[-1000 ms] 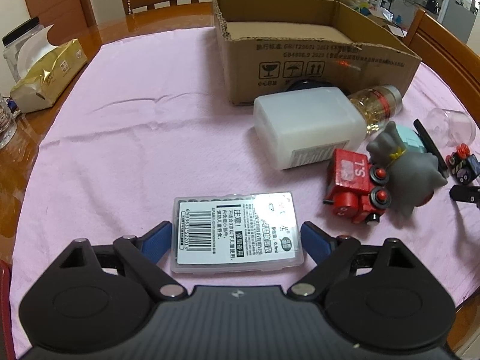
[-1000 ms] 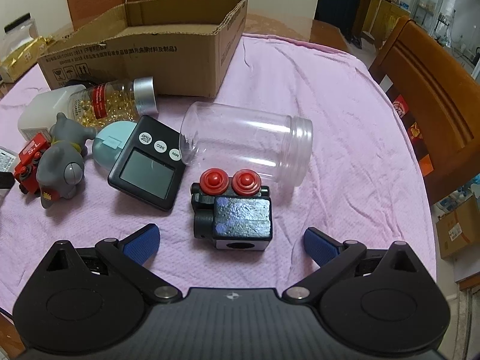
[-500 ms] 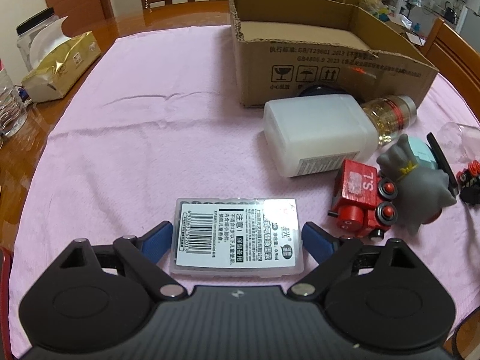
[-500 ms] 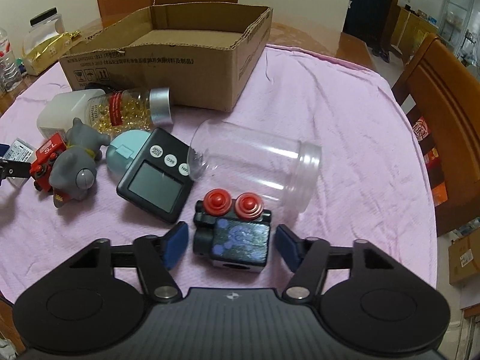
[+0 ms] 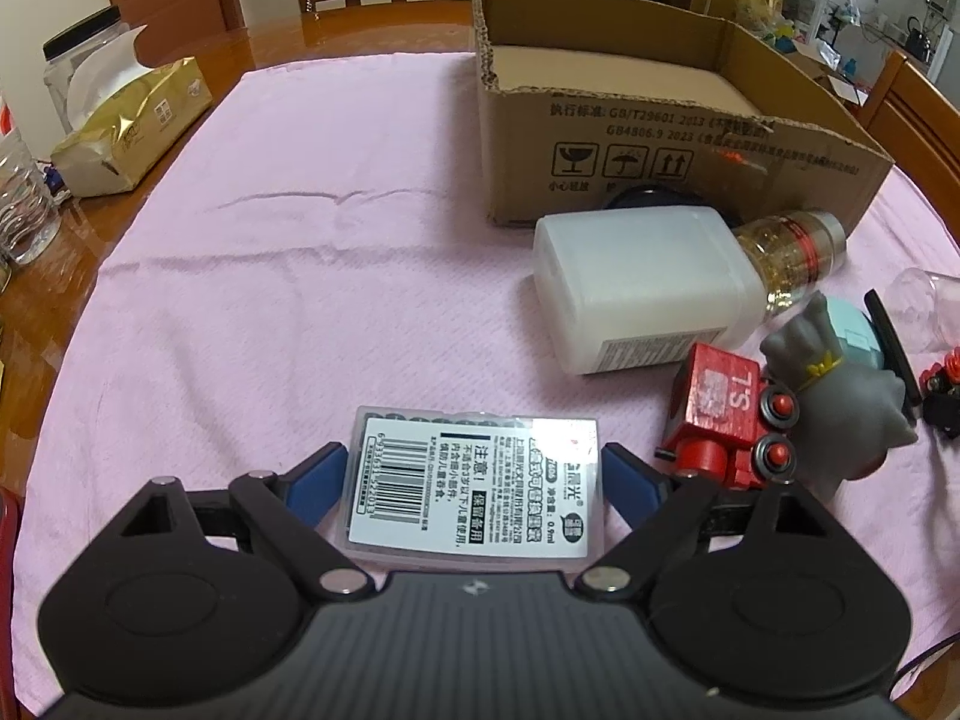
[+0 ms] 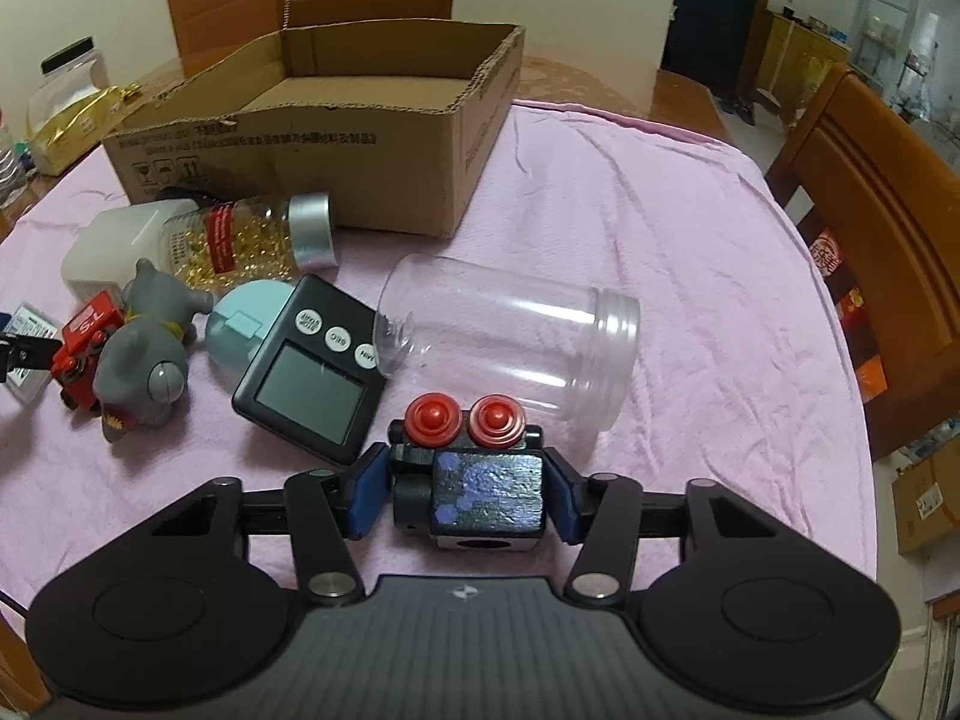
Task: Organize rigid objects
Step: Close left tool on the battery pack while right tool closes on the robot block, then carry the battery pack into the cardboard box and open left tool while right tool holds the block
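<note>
My right claw [image 6: 461, 495] grips the black toy [image 6: 480, 489]; left claw [image 5: 474, 480] closing round the flat case [image 5: 474, 489], pads not touching yet.

A round wooden table [image 5: 36, 324] under a pink cloth [image 5: 336, 276]; wooden chairs [image 6: 888, 228] around the table, cream walls behind, dark doorway [image 6: 714, 6] beyond.

1. Cardboard box [image 5: 678, 138] wall: printed "GB/T2960", "GB4806.9 2023", with fragile, umbrella and this-way-up symbols.
2. Red toy train [image 5: 723, 414] side: white "TS".
3. Flat plastic case [image 5: 474, 489] label: barcode, Chinese text, "0.9ml".
</note>
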Available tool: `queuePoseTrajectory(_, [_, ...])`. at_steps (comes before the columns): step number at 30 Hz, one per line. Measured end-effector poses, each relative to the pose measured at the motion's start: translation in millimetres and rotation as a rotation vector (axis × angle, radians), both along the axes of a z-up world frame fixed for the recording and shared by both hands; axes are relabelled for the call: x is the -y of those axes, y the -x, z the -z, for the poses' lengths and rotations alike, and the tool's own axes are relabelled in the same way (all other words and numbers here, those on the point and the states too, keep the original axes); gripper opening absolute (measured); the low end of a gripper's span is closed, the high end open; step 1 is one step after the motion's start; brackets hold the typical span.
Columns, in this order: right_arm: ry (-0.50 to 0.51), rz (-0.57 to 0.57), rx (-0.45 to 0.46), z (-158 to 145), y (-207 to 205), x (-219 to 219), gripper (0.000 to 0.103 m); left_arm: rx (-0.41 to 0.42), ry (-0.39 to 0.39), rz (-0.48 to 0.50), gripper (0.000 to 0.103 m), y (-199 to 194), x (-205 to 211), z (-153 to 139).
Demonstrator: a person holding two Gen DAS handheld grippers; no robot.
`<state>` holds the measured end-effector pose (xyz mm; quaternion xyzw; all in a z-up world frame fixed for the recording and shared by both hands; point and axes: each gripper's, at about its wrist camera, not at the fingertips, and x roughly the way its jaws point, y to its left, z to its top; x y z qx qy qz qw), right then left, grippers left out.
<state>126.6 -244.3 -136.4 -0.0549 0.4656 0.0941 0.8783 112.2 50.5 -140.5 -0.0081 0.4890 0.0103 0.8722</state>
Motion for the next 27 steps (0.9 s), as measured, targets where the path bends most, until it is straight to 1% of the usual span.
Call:
queuePoseTrajectory(8, [0.013,0.012,-0.016,-1,-2,-2,0.058,-0.012,0.000,0.025,0.089,-3,-1,0])
queuePoseTrajectory(14, [0.034,0.006,-0.053,-4,-4,-4,0.057,-0.043,-0.013,0.069,0.089,-5,0,-2])
queuePoseTrajectory(17, [0.050,0.005,-0.074,-6,-6,-4,0.057,-0.054,-0.022,0.108,0.089,-5,0,-6])
queuePoseTrajectory(23, [0.079,-0.016,-0.097,-14,-7,-4,0.057,-0.059,-0.026,0.170,0.089,-6,2,-21])
queuePoseTrajectory(27, [0.091,-0.041,-0.103,-23,-6,-5,0.057,-0.057,-0.035,0.220,0.089,-8,4,-37])
